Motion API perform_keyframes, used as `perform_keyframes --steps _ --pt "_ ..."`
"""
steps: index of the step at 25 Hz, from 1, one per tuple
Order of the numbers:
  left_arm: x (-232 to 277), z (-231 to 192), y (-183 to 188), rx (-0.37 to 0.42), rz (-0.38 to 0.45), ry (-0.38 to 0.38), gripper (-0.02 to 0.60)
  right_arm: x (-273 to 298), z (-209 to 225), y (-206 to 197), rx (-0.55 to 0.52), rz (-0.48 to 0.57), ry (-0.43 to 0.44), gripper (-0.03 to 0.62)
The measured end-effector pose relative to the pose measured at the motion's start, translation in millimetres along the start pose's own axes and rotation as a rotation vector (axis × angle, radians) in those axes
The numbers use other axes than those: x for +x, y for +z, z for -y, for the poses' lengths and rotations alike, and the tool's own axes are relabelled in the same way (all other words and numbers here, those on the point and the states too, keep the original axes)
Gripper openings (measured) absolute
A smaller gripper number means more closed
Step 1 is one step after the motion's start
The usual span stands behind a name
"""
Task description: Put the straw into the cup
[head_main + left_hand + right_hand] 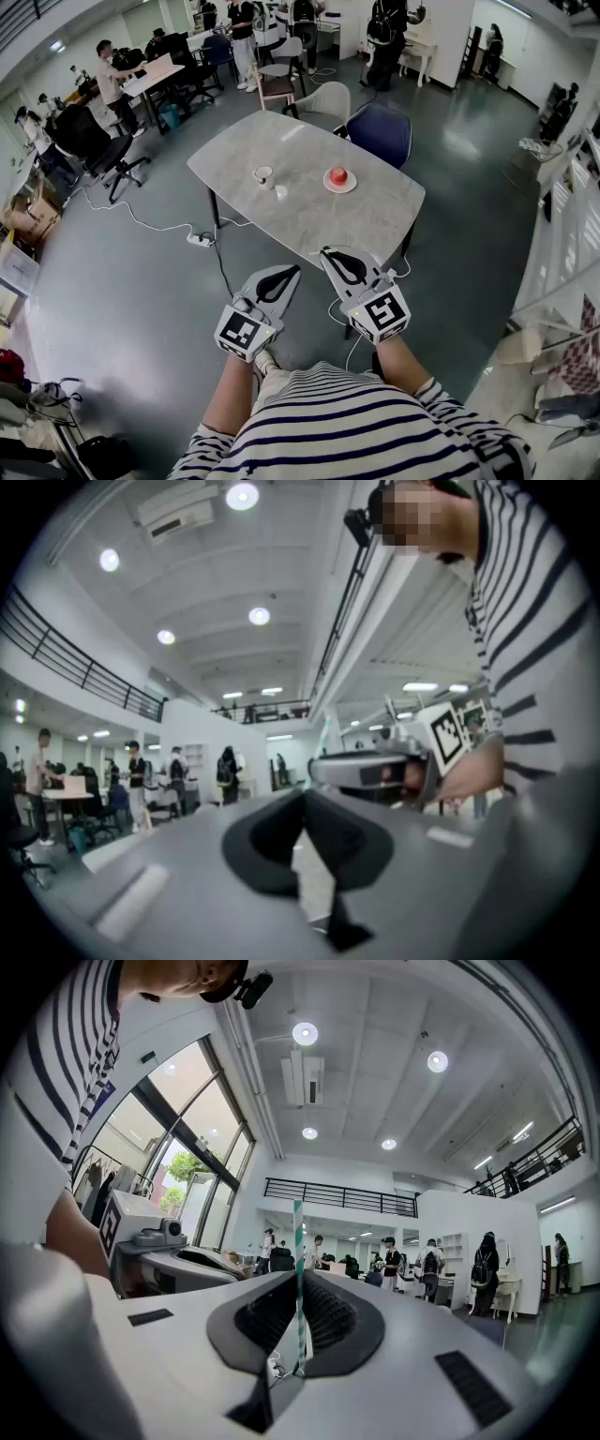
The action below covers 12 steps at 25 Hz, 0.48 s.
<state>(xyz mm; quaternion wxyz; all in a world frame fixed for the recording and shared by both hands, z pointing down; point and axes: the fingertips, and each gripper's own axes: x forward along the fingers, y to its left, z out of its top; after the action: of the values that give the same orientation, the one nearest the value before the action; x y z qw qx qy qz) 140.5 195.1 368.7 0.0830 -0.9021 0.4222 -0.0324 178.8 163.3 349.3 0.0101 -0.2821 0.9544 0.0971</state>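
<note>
A thin green-and-white striped straw [298,1269] stands upright between the jaws of my right gripper [298,1283], which is shut on it. In the head view this gripper [328,253] is held in the air before my chest, short of the table's near corner. My left gripper [294,271] hovers beside it, shut with nothing in it; its tips meet in the left gripper view [305,794]. The small white cup [263,175] stands on the grey marble table [281,216], far ahead of both grippers.
A white plate carrying a red apple [339,178] sits right of the cup. A blue chair [381,133] and a white chair [325,101] stand behind the table. A cable and power strip [198,240] lie on the floor. Several people work at desks [155,73] beyond.
</note>
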Motion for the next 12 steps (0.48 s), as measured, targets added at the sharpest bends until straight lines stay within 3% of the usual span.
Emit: perform_keyframes --steps 12 --pt "-2.7 5.6 -5.4 -0.012 -0.008 -0.005 0.008 0.5 -6.9 2.0 -0.010 -0.001 0.018 0.023"
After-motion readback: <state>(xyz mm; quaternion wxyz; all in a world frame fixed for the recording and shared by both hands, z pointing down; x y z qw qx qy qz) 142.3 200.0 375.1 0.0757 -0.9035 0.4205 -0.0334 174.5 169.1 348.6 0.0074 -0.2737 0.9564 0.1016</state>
